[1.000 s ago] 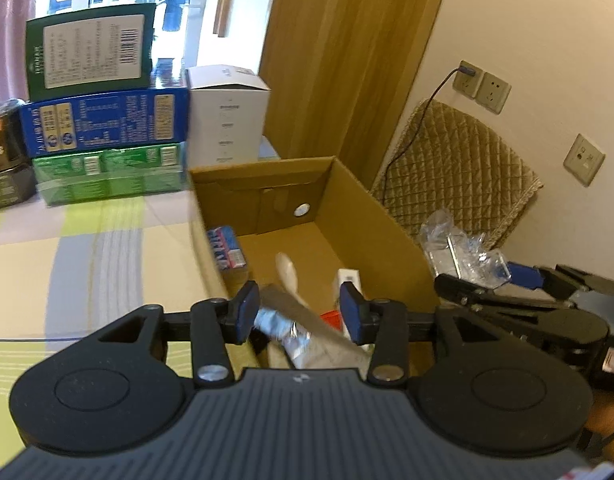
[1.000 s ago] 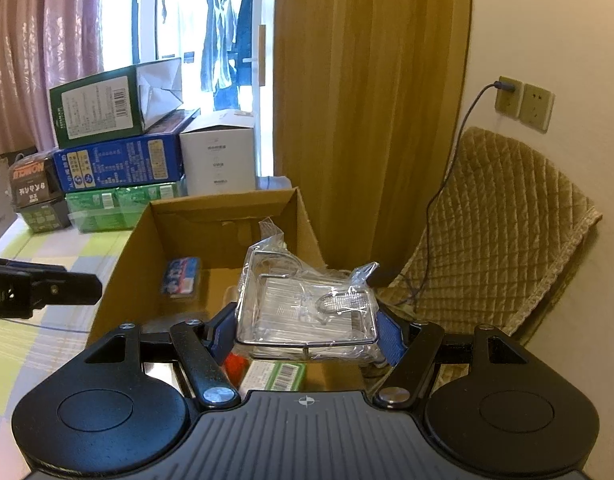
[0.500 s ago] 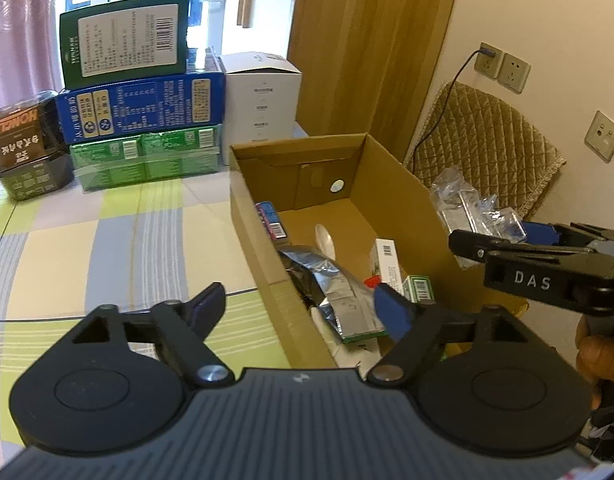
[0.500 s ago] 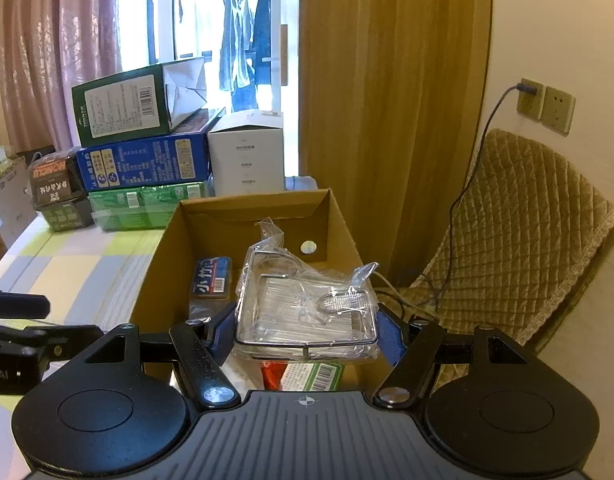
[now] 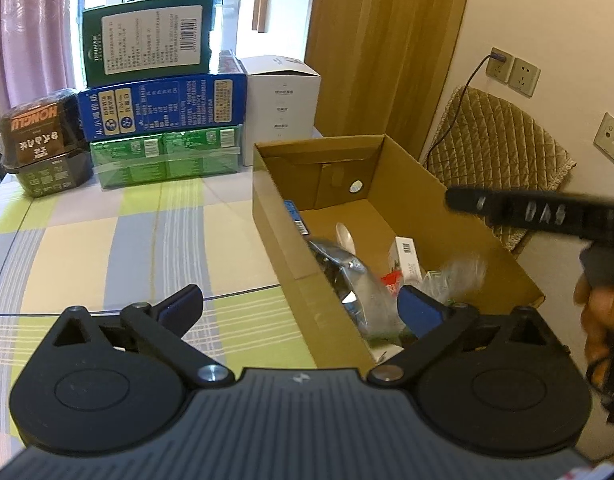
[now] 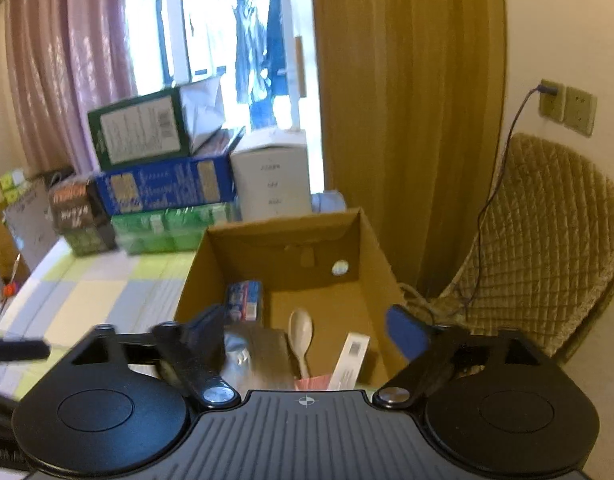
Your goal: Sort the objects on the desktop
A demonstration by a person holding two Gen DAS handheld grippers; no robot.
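Here, from the left wrist, the left gripper (image 5: 301, 300) hangs with jaws spread wide and empty over the near corner of the cardboard box (image 5: 279, 236) on the counter (image 5: 107, 240). Inside the box lie a silver pouch (image 5: 347, 276), a spoon (image 5: 345, 236) and a blurred clear packet (image 5: 459, 272) (its outline smeared).

From the right wrist, the right gripper (image 6: 307, 330) is likewise released above the box (image 6: 195, 280), nothing between its jaws.

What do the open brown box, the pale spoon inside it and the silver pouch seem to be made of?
Brown box: corrugated cardboard, matte, with folded flaps and raw cut edges.
Spoon: probably plastic or glazed ceramic; smooth, cream, slightly glossy.
Silver pouch: likely metallised foil film; creased, with bright reflections.
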